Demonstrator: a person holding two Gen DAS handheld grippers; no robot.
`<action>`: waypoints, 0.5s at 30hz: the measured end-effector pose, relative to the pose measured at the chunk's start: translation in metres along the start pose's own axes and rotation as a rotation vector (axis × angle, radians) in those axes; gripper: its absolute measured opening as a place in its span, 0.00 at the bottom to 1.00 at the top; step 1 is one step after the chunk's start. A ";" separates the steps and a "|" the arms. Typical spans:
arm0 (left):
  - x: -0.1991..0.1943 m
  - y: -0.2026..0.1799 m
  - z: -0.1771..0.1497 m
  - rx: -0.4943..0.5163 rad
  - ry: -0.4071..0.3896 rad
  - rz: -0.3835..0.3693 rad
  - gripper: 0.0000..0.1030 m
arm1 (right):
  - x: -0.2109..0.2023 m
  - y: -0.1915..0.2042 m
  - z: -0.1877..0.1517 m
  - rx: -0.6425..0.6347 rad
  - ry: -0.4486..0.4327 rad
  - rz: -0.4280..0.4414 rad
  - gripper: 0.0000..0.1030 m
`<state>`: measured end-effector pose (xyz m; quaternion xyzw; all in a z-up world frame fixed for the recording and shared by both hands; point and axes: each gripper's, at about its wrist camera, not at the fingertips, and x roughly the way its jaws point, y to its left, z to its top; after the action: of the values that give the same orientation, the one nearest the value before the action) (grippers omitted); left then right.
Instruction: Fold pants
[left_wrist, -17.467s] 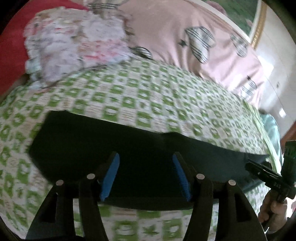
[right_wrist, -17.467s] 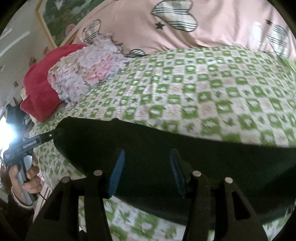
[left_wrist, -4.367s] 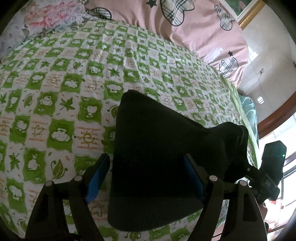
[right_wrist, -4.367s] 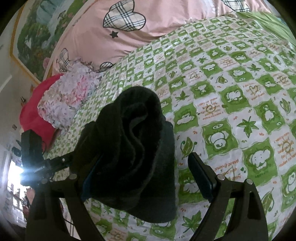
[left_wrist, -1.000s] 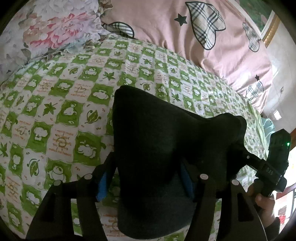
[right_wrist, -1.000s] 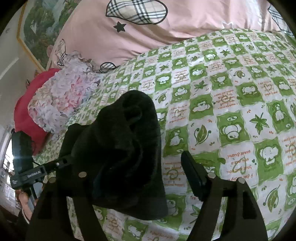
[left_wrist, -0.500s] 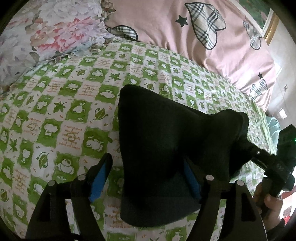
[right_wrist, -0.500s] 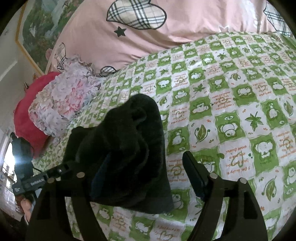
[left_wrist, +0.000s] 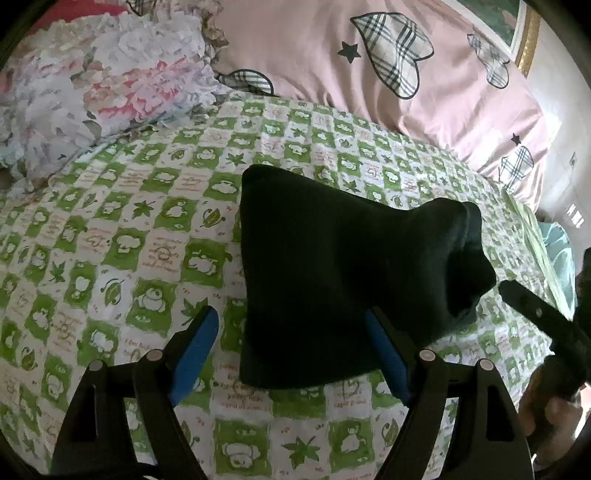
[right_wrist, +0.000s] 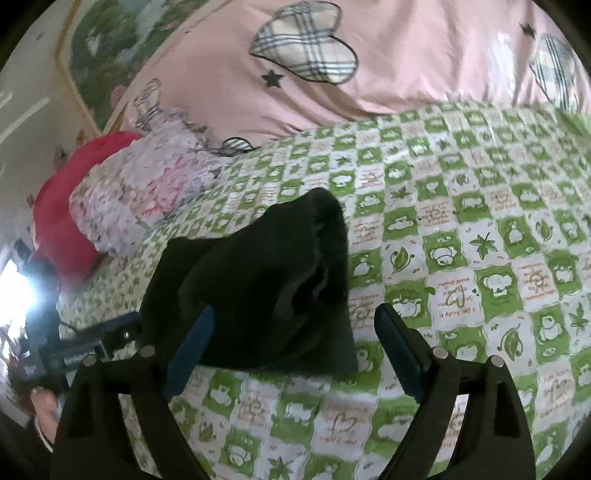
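Observation:
The dark pants (left_wrist: 332, 266) lie folded into a thick bundle on the green and white checked bedspread (left_wrist: 110, 236). My left gripper (left_wrist: 295, 343) is open, its blue pads on either side of the bundle's near edge, not gripping it. In the right wrist view the bundle (right_wrist: 266, 288) sits just beyond my right gripper (right_wrist: 295, 343), which is open and empty. The right gripper also shows at the right edge of the left wrist view (left_wrist: 539, 314), apart from the cloth.
A pink pillow with plaid hearts (left_wrist: 369, 62) lies along the back. A floral quilt (left_wrist: 92, 85) and a red blanket (right_wrist: 66, 206) are at the left end of the bed. Bare checked bedspread (right_wrist: 498, 258) extends to the right.
Both grippers have pulled back from the bundle. The right gripper, earlier half buried in the cloth, is now clear of it. The pants stay put.

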<state>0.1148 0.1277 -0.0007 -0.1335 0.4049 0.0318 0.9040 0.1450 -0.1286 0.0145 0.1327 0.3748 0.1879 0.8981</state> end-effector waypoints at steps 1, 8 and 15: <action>-0.002 -0.002 -0.003 0.006 -0.006 0.009 0.80 | -0.002 0.004 -0.002 -0.018 -0.006 -0.004 0.90; -0.012 -0.012 -0.020 0.092 -0.036 0.068 0.80 | -0.011 0.034 -0.022 -0.194 -0.014 -0.035 0.97; -0.018 -0.018 -0.033 0.142 -0.070 0.098 0.80 | -0.010 0.046 -0.035 -0.258 -0.014 -0.048 0.98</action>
<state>0.0819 0.1021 -0.0045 -0.0478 0.3803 0.0520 0.9222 0.1018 -0.0889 0.0142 0.0084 0.3444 0.2122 0.9145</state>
